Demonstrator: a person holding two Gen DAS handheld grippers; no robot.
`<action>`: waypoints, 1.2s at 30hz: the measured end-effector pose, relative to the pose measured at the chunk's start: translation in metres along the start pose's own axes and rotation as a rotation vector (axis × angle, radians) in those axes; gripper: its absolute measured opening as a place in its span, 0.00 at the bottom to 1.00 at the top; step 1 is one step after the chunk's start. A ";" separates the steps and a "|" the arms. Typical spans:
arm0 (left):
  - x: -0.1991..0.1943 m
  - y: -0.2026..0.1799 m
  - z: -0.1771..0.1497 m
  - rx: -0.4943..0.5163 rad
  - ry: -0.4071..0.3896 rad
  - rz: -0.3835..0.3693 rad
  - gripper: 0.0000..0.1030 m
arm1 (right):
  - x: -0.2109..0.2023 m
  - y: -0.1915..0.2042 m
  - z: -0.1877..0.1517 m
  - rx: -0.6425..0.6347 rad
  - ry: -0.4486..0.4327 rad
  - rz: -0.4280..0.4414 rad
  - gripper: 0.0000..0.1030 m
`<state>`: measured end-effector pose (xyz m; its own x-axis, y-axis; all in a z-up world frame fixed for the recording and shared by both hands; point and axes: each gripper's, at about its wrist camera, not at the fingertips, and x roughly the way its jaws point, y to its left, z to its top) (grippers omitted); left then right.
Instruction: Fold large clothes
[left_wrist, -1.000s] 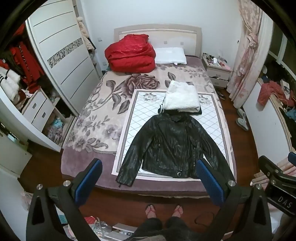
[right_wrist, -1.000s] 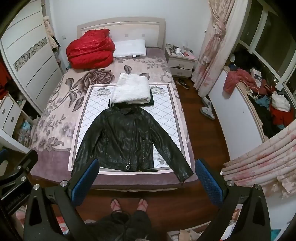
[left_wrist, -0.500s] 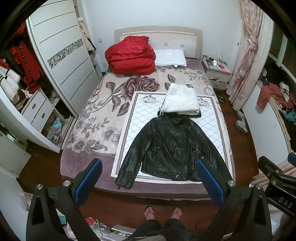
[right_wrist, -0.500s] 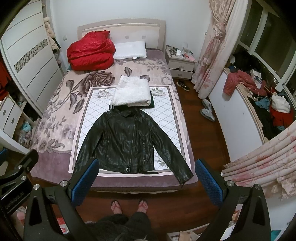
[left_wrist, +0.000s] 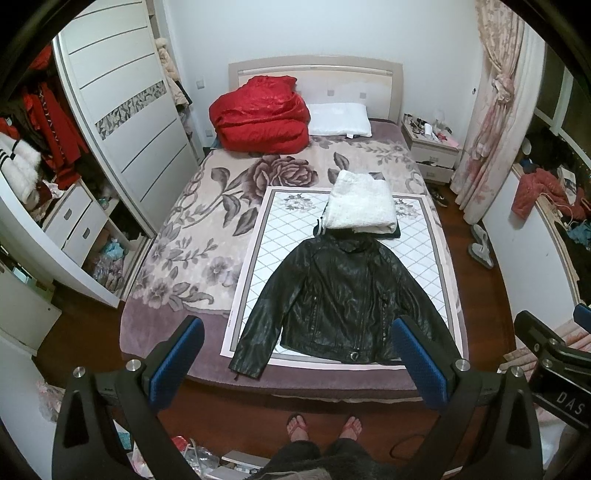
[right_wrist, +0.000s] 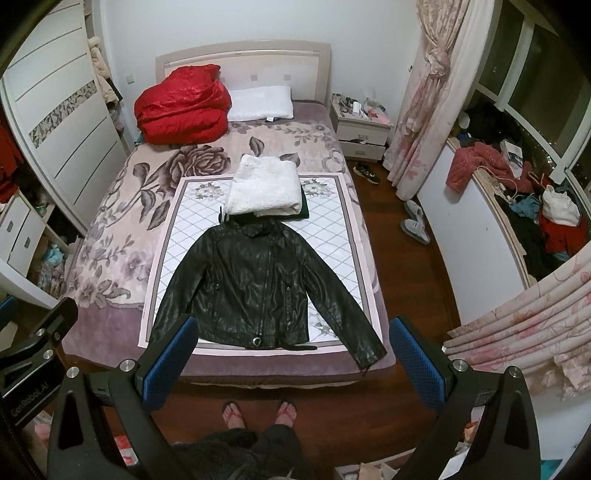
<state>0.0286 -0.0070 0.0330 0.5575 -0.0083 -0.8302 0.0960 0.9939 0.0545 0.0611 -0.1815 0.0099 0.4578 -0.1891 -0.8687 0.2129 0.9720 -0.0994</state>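
- The jacket (left_wrist: 343, 299) lies flat, front up, on the quilted mat (left_wrist: 266, 266) at the foot end of the bed (left_wrist: 192, 236), with nothing folded yet.
- Its long axis runs from the hem at the foot edge up to the collar, which touches or slips just under the white folded pile (left_wrist: 360, 205) beyond it.
- Both sleeves splay outward and down from the jacket's shoulders; each cuff ends near the foot edge, just past the mat's corner.
- The left gripper (left_wrist: 295, 360) hangs above the floor short of the jacket, jaws wide apart and empty; the left cuff sits nearest its left finger.
- The right gripper (right_wrist: 291, 356) is likewise short of the hem, jaws spread and holding nothing; the right cuff lies just inside its right finger.
- Judgement: each sleeve belongs to the arm on its own side, and both must reach forward over the hem to the jacket.
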 end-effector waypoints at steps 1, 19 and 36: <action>0.000 0.000 0.002 -0.002 0.000 -0.002 1.00 | -0.001 0.000 0.002 0.001 -0.001 0.000 1.00; -0.006 -0.005 0.001 0.001 -0.015 0.000 1.00 | -0.006 0.000 0.016 0.000 -0.010 0.000 1.00; -0.011 -0.017 0.004 0.002 -0.028 -0.002 1.00 | -0.012 -0.001 0.018 0.004 -0.024 -0.002 1.00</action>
<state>0.0242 -0.0240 0.0437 0.5802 -0.0138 -0.8144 0.0988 0.9937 0.0536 0.0703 -0.1829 0.0292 0.4779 -0.1948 -0.8565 0.2177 0.9710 -0.0993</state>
